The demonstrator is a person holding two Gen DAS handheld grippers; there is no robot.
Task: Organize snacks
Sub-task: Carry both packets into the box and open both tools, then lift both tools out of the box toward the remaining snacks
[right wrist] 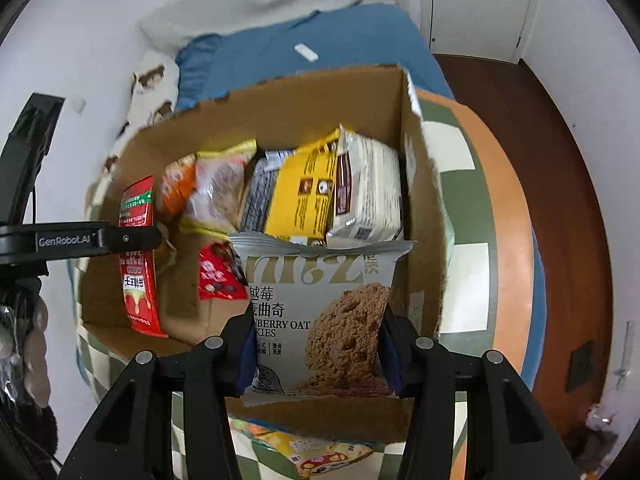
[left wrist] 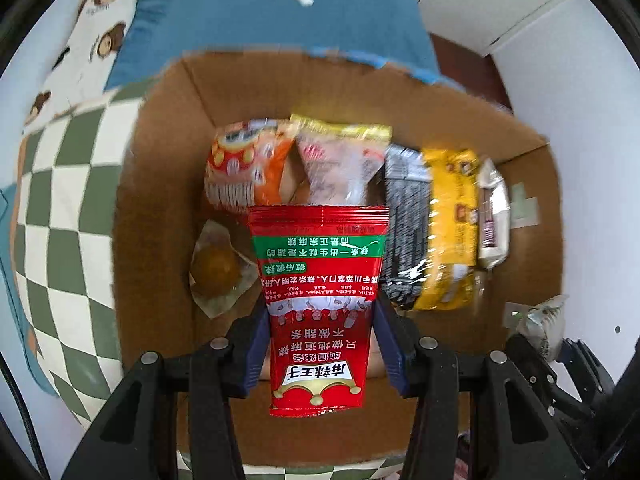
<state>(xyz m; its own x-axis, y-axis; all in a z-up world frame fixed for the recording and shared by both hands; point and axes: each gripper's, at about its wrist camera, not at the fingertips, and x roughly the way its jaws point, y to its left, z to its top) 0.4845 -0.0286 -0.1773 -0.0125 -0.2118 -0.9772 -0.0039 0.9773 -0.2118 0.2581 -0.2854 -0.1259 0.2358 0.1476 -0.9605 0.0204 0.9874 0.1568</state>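
My left gripper (left wrist: 322,320) is shut on a red snack packet (left wrist: 320,272) and holds it over the open cardboard box (left wrist: 160,200). The right wrist view shows that left gripper (right wrist: 156,238) side-on, with the same red packet (right wrist: 138,256) hanging at the box's left side. A grey oat cookie packet (right wrist: 320,312) sits clamped in my right gripper (right wrist: 318,320), which is shut on it above the box's (right wrist: 304,92) near side. Inside lie an orange packet (left wrist: 244,164), a clear yellow-topped packet (left wrist: 340,164), a black packet (left wrist: 404,220), a yellow packet (left wrist: 452,220) and a white packet (left wrist: 494,216).
The box rests on a green-and-white checked blanket (left wrist: 60,208) on a bed with a blue cover (left wrist: 272,12). A wrapped round pastry (left wrist: 218,268) lies in the box's left part. A small red packet (right wrist: 220,276) lies on the box floor. Another snack packet (right wrist: 316,452) lies on the blanket before the box.
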